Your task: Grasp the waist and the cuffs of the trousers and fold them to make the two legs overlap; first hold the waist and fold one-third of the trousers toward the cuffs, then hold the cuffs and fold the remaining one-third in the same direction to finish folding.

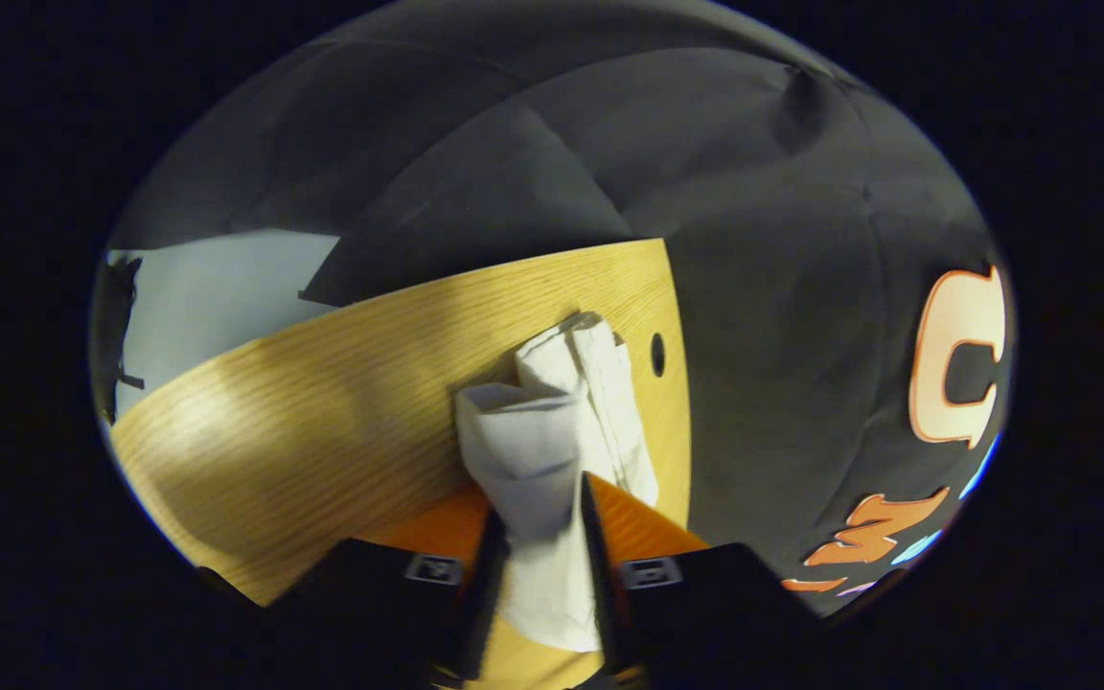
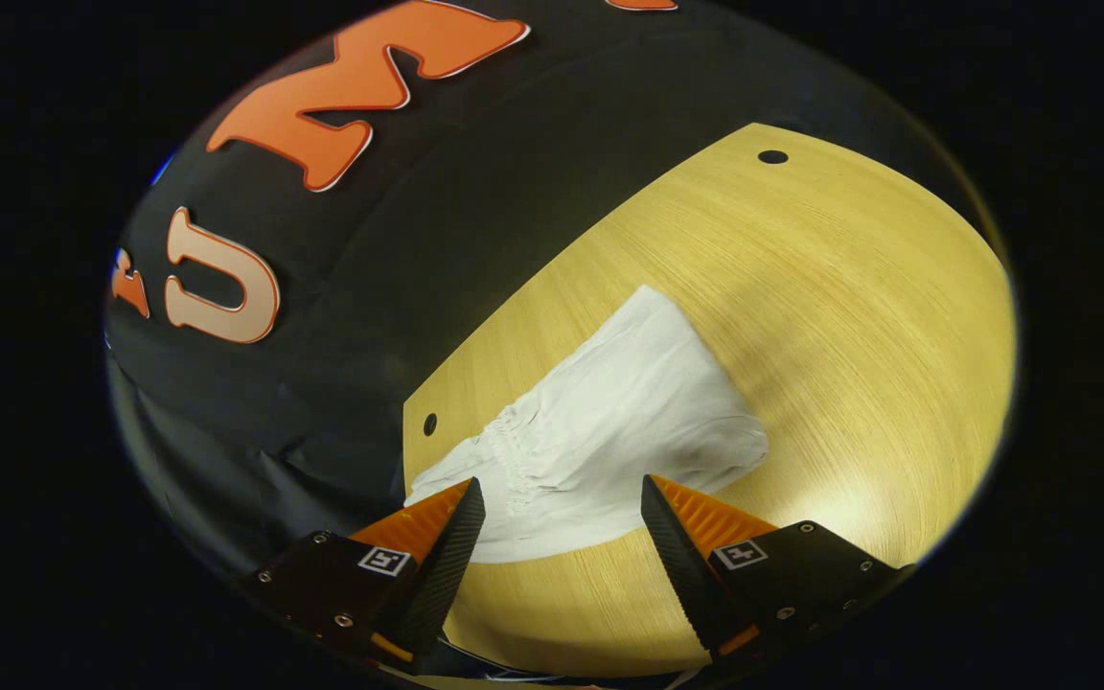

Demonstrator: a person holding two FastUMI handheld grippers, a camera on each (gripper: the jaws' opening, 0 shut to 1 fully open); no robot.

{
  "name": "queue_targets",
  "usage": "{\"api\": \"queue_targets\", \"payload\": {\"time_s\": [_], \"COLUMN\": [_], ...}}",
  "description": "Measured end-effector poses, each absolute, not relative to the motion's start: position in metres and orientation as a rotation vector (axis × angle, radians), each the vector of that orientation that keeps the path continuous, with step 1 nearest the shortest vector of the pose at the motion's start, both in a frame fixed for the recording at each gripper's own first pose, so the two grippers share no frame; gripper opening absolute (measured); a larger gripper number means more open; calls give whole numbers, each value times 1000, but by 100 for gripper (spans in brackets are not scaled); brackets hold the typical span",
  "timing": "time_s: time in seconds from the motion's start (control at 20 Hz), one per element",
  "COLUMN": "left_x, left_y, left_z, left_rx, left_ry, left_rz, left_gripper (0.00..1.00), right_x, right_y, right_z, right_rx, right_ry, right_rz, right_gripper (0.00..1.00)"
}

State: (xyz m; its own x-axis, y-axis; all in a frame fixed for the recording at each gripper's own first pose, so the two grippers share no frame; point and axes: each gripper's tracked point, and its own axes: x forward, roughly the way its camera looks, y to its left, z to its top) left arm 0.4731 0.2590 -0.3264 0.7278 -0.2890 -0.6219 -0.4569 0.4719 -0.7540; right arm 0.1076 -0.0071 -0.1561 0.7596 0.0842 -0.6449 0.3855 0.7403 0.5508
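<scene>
Now: white trousers bunched in one gripper, the other spread above them

Clearly the white trousers (image 1: pixel 552 431) are the middle of things. In the left gripper view a gathered length of the cloth runs up between the two fingers of the left gripper (image 1: pixel 542 522), which are drawn in against it from both sides, so the cloth is pinched there. Beyond the fingertips the cloth widens into a rumpled fold and a second rolled layer, lying on the wooden table (image 1: pixel 322 412) near its far edge, just beside a small round hole (image 1: pixel 657 354) in the tabletop.

In the right gripper view the trousers (image 2: pixel 629 422) lie flat on the table (image 2: pixel 849 316) as a broad pale shape, with the gathered elastic waist (image 2: pixel 509 446) toward the table's near corner. The right gripper (image 2: pixel 562 517) has its fingers well apart, one on each side of the waist end, with nothing held between them. Whether the fingertips touch the cloth I cannot tell.

Around the table hangs the black cloth wall (image 2: pixel 399 240). A pale patch of floor (image 1: pixel 217 287) shows beyond the table in the left gripper view.
</scene>
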Motion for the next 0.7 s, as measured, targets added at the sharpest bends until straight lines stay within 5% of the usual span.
{"api": "queue_targets", "payload": {"time_s": [0.15, 0.7], "left_x": [486, 488], "left_y": [255, 205], "left_z": [-323, -212], "left_rx": [-1074, -726], "left_ry": [784, 652], "left_rz": [118, -41], "left_gripper": [3, 5], "right_x": [99, 115], "right_y": [-20, -42], "right_z": [-159, -162], "right_rx": [697, 600], "right_ry": [694, 683], "right_rz": [-208, -163], "right_gripper": [98, 99]}}
